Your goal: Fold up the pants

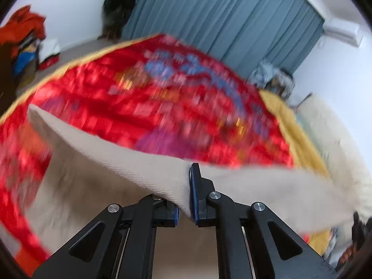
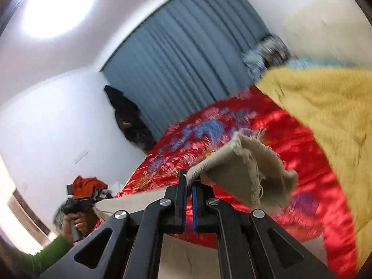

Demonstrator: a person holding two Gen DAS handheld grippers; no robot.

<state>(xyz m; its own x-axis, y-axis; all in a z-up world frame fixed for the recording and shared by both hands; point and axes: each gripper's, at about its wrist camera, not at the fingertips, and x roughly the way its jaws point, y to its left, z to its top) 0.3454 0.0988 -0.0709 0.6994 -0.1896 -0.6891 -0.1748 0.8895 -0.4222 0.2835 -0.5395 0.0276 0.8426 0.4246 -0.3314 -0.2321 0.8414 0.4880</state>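
- My left gripper (image 1: 188,187) clamped on beige pants (image 1: 121,162), lifted over the red bedspread (image 1: 162,107).
- My right gripper (image 2: 189,186) pinched tight on the frayed pant hem (image 2: 253,174).

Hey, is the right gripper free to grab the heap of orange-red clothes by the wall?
Probably not: the right gripper is shut on the frayed beige pants, and the orange-red clothes heap lies across the red bedspread.
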